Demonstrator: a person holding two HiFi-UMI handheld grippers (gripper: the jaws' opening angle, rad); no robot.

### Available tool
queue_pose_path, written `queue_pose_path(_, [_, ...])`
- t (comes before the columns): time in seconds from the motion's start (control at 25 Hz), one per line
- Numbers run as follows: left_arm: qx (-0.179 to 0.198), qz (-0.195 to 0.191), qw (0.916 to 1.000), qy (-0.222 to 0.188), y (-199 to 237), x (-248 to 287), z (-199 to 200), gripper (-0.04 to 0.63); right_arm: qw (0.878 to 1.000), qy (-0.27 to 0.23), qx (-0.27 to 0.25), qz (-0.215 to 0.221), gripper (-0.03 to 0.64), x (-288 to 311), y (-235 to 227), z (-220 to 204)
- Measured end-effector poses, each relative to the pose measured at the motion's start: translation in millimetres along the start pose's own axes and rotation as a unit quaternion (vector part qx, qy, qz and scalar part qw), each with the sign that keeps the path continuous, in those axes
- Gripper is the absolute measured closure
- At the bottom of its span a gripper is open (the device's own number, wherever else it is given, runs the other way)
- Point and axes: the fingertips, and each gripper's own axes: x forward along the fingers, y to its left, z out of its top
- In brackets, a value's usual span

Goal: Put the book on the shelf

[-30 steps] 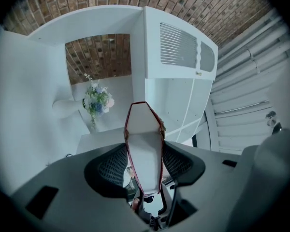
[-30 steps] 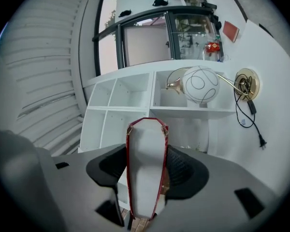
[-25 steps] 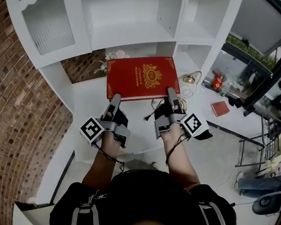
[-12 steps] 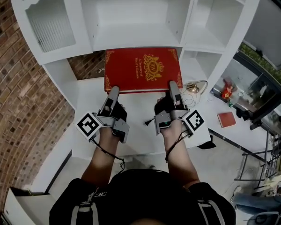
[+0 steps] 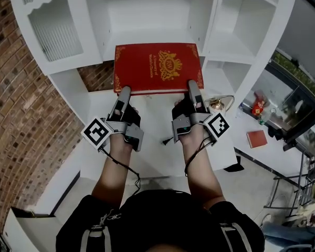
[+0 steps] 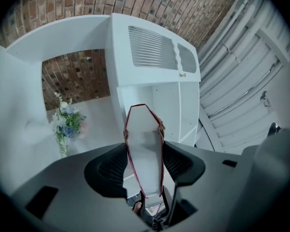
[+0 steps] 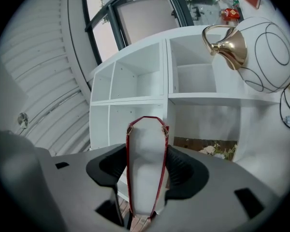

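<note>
A large red book [image 5: 157, 67] with gold print is held flat in the air in front of the white shelf unit [image 5: 147, 28], its far edge near the wide middle compartment. My left gripper [image 5: 125, 94] is shut on the book's near left edge, and my right gripper [image 5: 192, 88] is shut on its near right edge. Seen end-on in the left gripper view, the book [image 6: 145, 149] shows white pages between red covers, pinched by both dark pads. The right gripper view shows the book [image 7: 146, 166] the same way between its pads.
A flower bunch [image 6: 65, 124] stands on the desk below the shelf, by a brick wall [image 5: 21, 119]. A gold bell [image 7: 229, 47] and a round white object [image 7: 268, 57] sit to the right. A small red book [image 5: 257, 138] lies on the right surface.
Both grippers have raised the book and carried it away from me toward the middle shelf compartment. The grip on it is unchanged.
</note>
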Motion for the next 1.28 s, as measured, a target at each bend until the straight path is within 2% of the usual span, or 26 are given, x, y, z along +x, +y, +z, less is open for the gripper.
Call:
queue_pose_path(0.2, [0.009,0.004,0.9999,-0.009,11,17,11,0.353,1.0,0.009,-0.001,-0.012,0.353,21,-11,2])
queue_pose_path(0.36, [0.001,0.018,0.9998,-0.013,25,28,21,0.353,1.0,0.015,-0.009,-0.017,0.353,39,-18,2])
queue_pose_path(0.44, [0.001,0.011,0.9999,-0.011,25,34,25,0.353,1.0,0.021,-0.015,-0.016,0.353,47,-21,2])
queue_pose_path(0.64, [0.015,0.006,0.9998,-0.015,30,49,34,0.35,0.999,0.026,-0.027,-0.014,0.348,65,-23,5])
queue_pose_path(0.72, [0.027,0.015,0.9994,-0.016,34,55,37,0.347,0.999,0.025,-0.036,-0.013,0.348,72,-25,8])
queue_pose_path(0.8, [0.048,0.034,0.9982,-0.016,41,59,42,0.341,0.998,0.025,-0.05,-0.021,0.344,78,-27,10])
queue_pose_path(0.96, [0.088,0.046,0.9949,-0.012,43,72,49,0.328,0.995,0.017,-0.095,-0.03,0.334,91,-26,18])
queue_pose_path(1.12, [0.148,0.061,0.9871,-0.012,43,84,58,0.304,0.988,0.011,-0.154,-0.022,0.321,106,-21,22])
queue_pose_path(1.2, [0.191,0.066,0.9795,-0.007,42,89,62,0.294,0.982,0.003,-0.187,-0.022,0.312,111,-20,27])
queue_pose_path(1.28, [0.264,0.076,0.9615,-0.007,38,93,67,0.282,0.974,-0.006,-0.225,-0.031,0.297,116,-19,32])
